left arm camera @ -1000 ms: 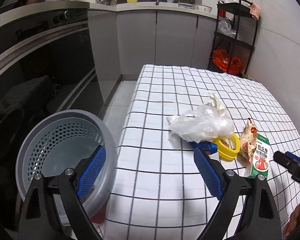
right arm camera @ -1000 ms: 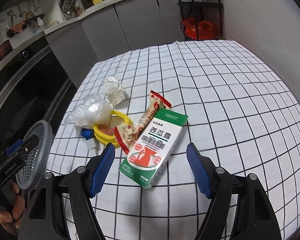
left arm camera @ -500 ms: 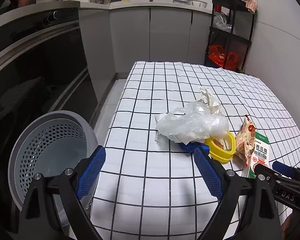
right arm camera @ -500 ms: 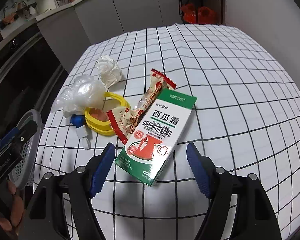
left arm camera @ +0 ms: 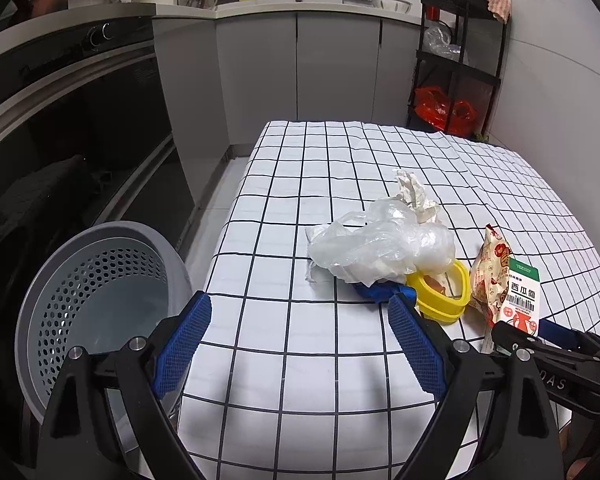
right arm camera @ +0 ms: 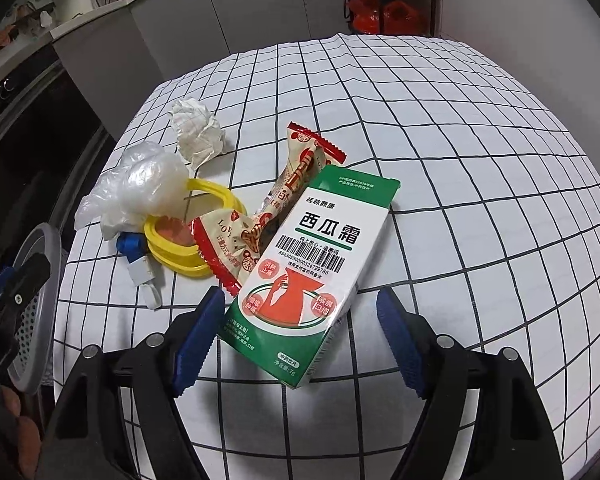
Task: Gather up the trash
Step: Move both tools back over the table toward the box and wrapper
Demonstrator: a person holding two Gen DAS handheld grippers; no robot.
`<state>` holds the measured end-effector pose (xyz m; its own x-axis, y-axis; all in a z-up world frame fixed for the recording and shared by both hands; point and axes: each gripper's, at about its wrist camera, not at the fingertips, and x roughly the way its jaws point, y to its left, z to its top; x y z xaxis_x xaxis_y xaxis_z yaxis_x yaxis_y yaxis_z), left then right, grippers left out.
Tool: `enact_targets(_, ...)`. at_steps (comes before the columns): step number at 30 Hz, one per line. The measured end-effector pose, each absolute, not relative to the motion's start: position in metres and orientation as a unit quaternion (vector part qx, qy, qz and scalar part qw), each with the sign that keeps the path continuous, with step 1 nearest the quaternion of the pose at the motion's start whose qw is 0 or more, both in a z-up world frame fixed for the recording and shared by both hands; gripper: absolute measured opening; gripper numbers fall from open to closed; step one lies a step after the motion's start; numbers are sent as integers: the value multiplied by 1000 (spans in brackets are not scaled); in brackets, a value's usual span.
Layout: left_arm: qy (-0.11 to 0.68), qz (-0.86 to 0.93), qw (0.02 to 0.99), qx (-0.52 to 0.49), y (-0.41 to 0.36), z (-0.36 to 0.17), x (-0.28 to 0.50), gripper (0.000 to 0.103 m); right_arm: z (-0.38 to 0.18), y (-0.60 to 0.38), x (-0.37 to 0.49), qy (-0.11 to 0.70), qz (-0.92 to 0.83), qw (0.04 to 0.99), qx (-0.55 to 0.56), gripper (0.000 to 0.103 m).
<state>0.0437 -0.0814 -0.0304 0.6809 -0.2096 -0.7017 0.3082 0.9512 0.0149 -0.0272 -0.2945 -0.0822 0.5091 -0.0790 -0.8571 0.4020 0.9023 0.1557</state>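
The right gripper (right arm camera: pixel 300 336), jaws wide, straddles the near end of a green-and-white cardboard medicine box (right arm camera: pixel 310 276) on the checked tablecloth (right arm camera: pixel 460 184); likely light and stiff, best pinched across its long sides. The left gripper (left arm camera: pixel 298 344) is wide open, empty. Beyond lie a crinkly red snack wrapper (right arm camera: pixel 260 224) and a soft clear plastic bag (right arm camera: pixel 136 188).

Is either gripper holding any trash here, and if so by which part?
Nothing is held. The left gripper is open over bare cloth; the right gripper is open around the near end of the green box, not touching it.
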Motion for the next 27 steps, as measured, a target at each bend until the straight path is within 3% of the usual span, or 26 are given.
enact_targets(27, 381, -170, 906, 67, -101, -35, 37, 88, -88, -327, -32, 488, -179, 839, 162, 75)
